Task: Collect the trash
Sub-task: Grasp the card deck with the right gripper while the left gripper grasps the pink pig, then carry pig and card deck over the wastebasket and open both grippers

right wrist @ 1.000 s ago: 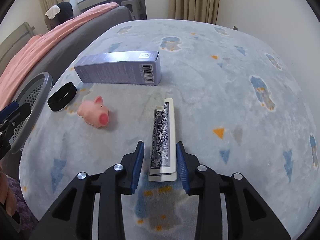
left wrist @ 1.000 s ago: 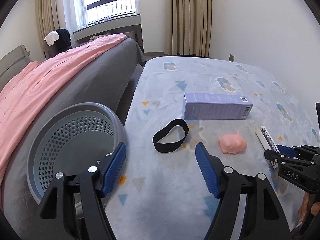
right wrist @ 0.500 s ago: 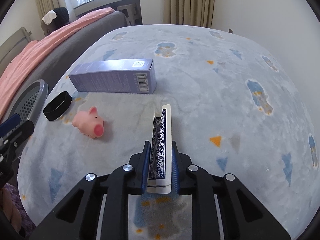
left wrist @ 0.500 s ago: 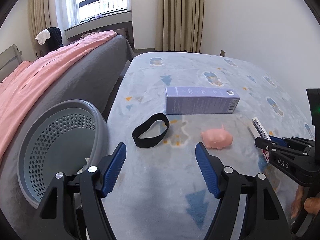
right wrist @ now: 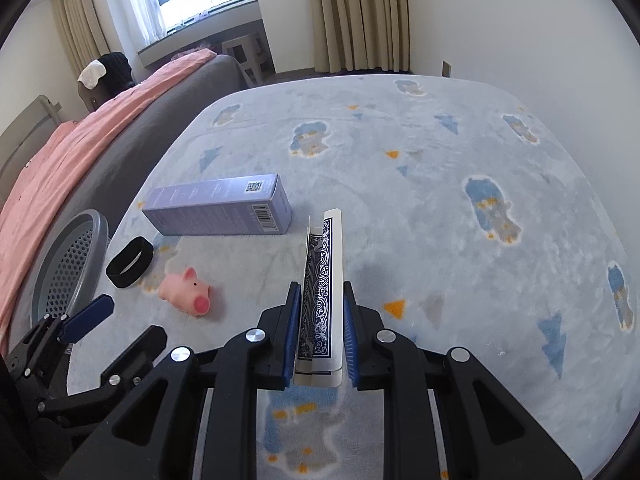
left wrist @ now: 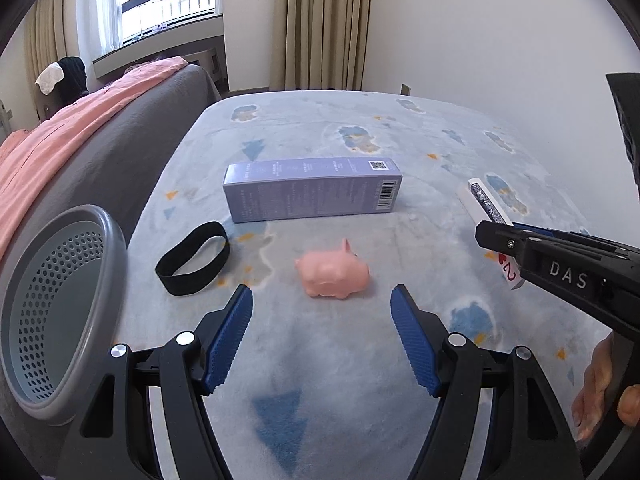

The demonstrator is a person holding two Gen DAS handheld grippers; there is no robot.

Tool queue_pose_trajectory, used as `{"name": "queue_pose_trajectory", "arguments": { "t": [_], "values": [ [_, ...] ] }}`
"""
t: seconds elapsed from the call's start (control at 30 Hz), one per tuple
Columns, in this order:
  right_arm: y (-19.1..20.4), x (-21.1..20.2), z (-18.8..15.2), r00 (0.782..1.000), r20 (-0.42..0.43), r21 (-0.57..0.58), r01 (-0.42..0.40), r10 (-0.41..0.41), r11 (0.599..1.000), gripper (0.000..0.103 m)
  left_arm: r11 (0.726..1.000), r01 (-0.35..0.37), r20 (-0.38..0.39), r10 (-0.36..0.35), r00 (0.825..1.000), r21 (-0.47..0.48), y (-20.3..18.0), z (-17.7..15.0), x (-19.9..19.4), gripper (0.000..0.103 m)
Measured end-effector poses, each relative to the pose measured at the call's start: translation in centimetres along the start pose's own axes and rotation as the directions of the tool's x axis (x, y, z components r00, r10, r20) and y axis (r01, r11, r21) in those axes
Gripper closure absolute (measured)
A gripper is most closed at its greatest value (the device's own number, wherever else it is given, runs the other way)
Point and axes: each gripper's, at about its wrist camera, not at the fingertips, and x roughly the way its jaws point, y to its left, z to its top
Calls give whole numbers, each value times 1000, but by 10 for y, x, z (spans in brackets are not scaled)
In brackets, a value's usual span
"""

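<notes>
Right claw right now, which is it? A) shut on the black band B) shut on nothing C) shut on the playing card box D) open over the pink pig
C: the right claw has its blue pads pressed on both sides of the playing card box; pig and band lie untouched.

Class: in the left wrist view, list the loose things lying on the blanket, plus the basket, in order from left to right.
Grey perforated basket → black elastic band → pink toy pig → playing-card box held by the right gripper. The purple carton overlaps the middle ones, so it is left out.
</notes>
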Motion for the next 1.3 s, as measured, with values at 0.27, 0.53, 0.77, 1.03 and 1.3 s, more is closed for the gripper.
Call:
{"name": "queue_pose_trajectory", "arguments": {
  "t": [0.27, 0.53, 0.77, 1.03, 1.3],
  "values": [
    [-20, -6, 6, 1000, 11, 52, -5, 4, 999, 83, 1000, -4, -56, 3, 998, -8, -5, 9, 29, 34],
    [-23, -11, 9, 1000, 20, 59, -16, 15, 998, 83, 1000, 1, -93, -1, 996, 1, -12, 14, 53, 49],
    [-18, -10, 10, 1000, 11, 40, -23, 23, 999, 83, 1000, 8, -70, -9, 997, -12, -4, 15, 40, 57],
    [13, -15, 11, 999, 17, -15, -38, 38, 999, 83, 998, -59, 21, 59, 998, -24, 29, 21, -12, 57],
    [78, -18, 17, 995, 35, -113, -92, 97, 989, 83, 982, -168, 90, 175, 980, -85, 102, 22, -61, 57]
  ]
}}
